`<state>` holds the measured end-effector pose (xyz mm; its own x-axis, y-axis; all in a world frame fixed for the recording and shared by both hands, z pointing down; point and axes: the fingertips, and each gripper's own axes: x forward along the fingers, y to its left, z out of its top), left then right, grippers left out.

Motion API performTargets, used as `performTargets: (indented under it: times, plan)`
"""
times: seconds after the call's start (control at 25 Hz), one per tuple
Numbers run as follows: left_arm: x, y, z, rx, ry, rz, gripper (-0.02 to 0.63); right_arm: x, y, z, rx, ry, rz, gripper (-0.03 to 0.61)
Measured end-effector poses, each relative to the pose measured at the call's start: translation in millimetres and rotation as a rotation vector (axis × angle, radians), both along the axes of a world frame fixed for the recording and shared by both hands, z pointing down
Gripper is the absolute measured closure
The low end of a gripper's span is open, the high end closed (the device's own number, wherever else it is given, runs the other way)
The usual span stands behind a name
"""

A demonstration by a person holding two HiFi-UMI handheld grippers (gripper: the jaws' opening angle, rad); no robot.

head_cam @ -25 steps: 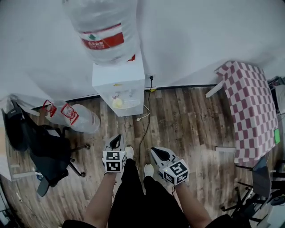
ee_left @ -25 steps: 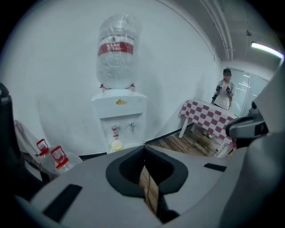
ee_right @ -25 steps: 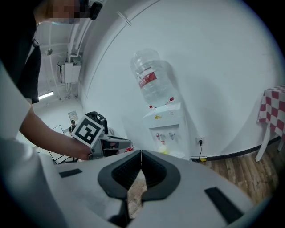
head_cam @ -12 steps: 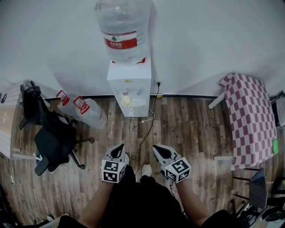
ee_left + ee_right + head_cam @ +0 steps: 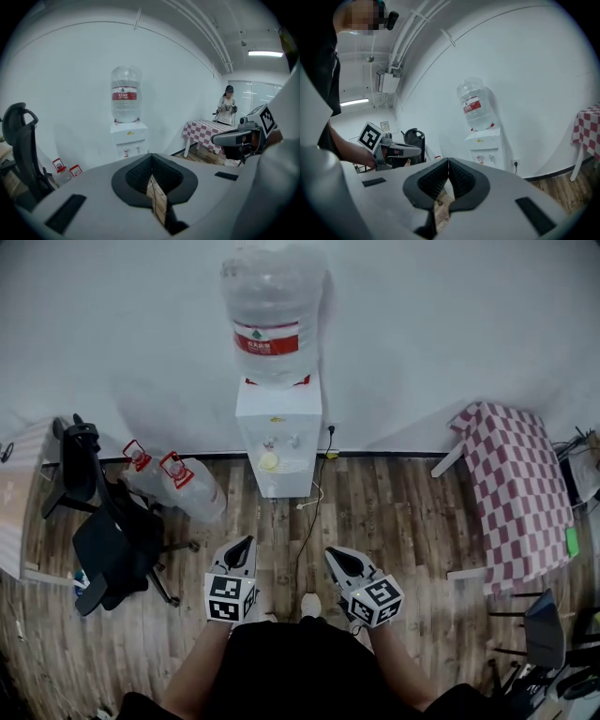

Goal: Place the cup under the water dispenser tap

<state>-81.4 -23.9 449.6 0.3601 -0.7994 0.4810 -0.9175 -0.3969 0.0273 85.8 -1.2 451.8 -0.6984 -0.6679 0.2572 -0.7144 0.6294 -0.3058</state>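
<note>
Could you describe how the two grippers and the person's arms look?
The left gripper and right gripper are alike: light grey shells narrowing to black ribbed pads. Each carries a white cube with black square markers. The person wears black clothes; no sleeves cover the forearms.

Left gripper (image 5: pixel 151 161) up front, jaws together, nothing in them. Ahead stands the dispenser (image 5: pixel 129 140) against the wall (image 5: pixel 70 70), bottle (image 5: pixel 125 93) on top. Spare bottles (image 5: pixel 65 169) and a chair (image 5: pixel 21 140) sit to its left. To its right, a checked table (image 5: pixel 206 133), a person (image 5: pixel 228 105) behind it, and the right gripper (image 5: pixel 220 138) closer in.
</note>
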Motion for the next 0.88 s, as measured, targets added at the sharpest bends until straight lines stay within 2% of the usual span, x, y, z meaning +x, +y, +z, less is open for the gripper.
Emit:
performTargets:
  times: [0.32, 0.48, 0.68, 0.88]
  plan:
    - [-65, 41, -7, 0.012, 0.005, 0.021, 0.6, -41, 29, -25, 0.019, 0.026, 0.06, 0.557]
    - [-89, 59, -3, -0.009, 0.065, 0.034, 0.6, -58, 51, -34, 0.013, -0.005, 0.115, 0.557]
    - [-101, 65, -9, 0.014, 0.093, 0.061, 0.6, -75, 81, -33, -0.003, -0.024, 0.163, 0.557]
    - [-100, 65, -25, 0.06, 0.098, 0.075, 0.6, -74, 92, -36, 0.016, 0.008, 0.168, 0.557]
